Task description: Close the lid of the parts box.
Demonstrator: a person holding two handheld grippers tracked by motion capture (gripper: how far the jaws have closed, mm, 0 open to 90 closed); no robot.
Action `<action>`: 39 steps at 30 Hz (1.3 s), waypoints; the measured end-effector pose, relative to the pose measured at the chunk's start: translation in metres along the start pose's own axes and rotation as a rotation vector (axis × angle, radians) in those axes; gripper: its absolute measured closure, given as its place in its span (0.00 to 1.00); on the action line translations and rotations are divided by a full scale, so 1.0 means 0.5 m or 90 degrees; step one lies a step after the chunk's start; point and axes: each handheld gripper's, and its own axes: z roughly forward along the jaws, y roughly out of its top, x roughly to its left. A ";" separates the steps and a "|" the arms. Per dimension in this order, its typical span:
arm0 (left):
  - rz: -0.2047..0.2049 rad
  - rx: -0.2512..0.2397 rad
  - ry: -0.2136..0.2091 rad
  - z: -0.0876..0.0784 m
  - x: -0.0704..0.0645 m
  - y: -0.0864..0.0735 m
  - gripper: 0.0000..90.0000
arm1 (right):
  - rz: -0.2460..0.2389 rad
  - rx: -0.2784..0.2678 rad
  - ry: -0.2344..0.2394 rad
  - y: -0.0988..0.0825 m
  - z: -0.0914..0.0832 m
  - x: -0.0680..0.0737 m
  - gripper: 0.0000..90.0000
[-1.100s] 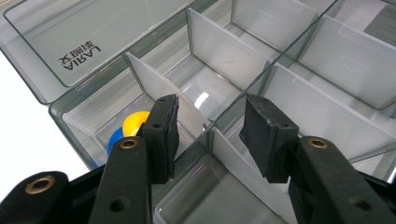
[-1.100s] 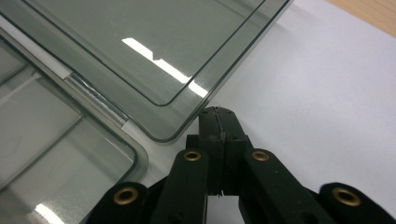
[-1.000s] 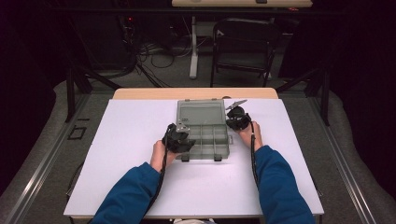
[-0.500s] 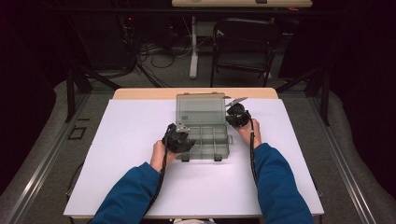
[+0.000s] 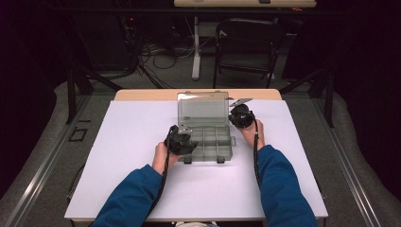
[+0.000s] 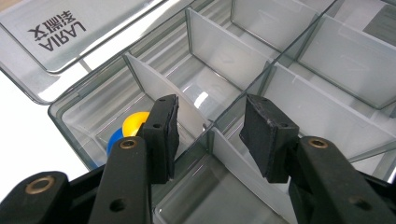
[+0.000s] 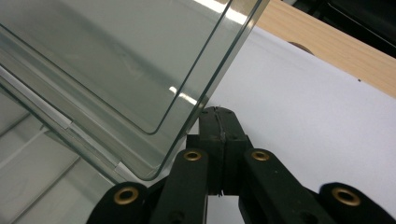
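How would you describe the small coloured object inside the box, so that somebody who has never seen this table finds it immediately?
On the white table stands a clear plastic organiser box with its lid raised. Look in the compartment at the box's corner, beside the left gripper, whose jaws stand open over a divider. The small yellow and blue object lies there; the other compartments that can be seen look empty.

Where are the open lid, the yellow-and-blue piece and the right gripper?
lid (image 5: 203, 109), high view, middle of the clear panel.
yellow-and-blue piece (image 6: 134, 122), left gripper view, its yellow top.
right gripper (image 7: 219, 122), right gripper view, the closed jaw tips.
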 end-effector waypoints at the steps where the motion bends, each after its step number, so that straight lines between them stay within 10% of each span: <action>1: -0.001 0.000 0.000 0.000 0.000 0.000 0.62 | 0.000 -0.001 0.000 0.000 -0.001 0.000 1.00; 39: -0.005 0.004 0.001 0.000 0.000 0.001 0.61 | -0.010 -0.058 0.008 0.006 -0.039 -0.001 1.00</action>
